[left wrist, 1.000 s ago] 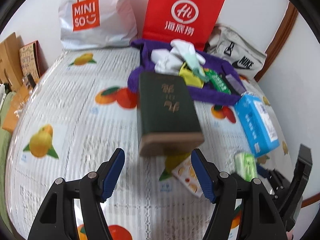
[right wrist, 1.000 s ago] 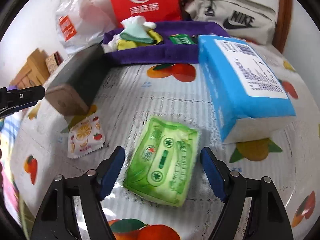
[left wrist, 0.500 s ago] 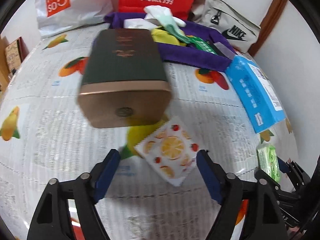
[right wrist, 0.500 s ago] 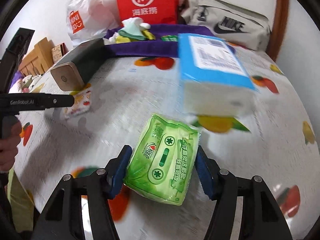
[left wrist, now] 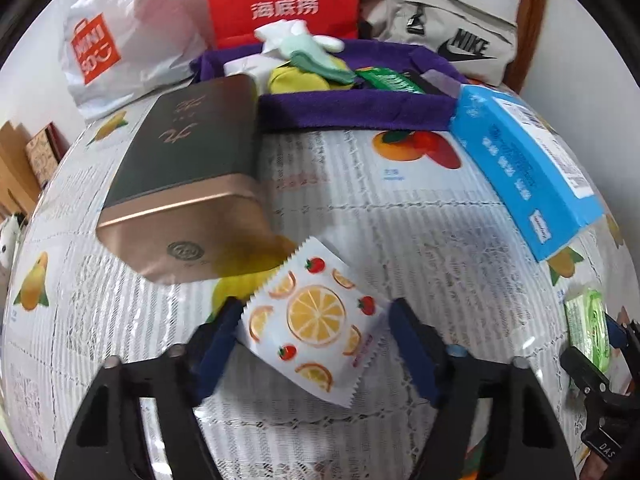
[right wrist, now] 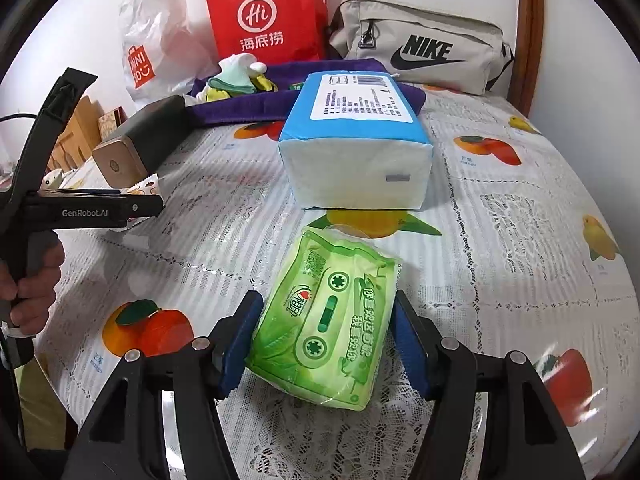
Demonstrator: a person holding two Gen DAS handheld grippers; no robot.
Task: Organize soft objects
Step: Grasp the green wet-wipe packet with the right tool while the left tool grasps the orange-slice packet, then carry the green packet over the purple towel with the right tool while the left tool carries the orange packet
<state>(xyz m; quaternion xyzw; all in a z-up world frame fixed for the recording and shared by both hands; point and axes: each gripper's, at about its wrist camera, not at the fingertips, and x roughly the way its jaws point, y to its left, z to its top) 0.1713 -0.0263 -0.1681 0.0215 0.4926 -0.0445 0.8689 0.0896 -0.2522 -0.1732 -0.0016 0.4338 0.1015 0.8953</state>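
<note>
My left gripper [left wrist: 316, 332] is open, its blue pads either side of a flat white packet printed with orange slices [left wrist: 314, 322] lying on the tablecloth. My right gripper [right wrist: 326, 332] is shut on a green tissue pack [right wrist: 326, 332], both pads pressing its sides. That pack also shows at the right edge of the left wrist view [left wrist: 588, 328]. A purple fabric bin [left wrist: 352, 104] at the back holds soft items such as socks and a green packet. The left gripper shows at the left of the right wrist view [right wrist: 92, 210].
A dark tin box with a gold end [left wrist: 188, 184] lies just beyond the orange packet. A blue tissue pack [right wrist: 356, 148] lies ahead of the green pack. A red paper bag [left wrist: 280, 0], a white Miniso bag [left wrist: 120, 36] and a grey Nike bag [right wrist: 420, 56] stand behind.
My left gripper moved forward and down until its pads straddle the orange-slice packet. My right gripper closed on the green tissue pack and turned toward the blue pack.
</note>
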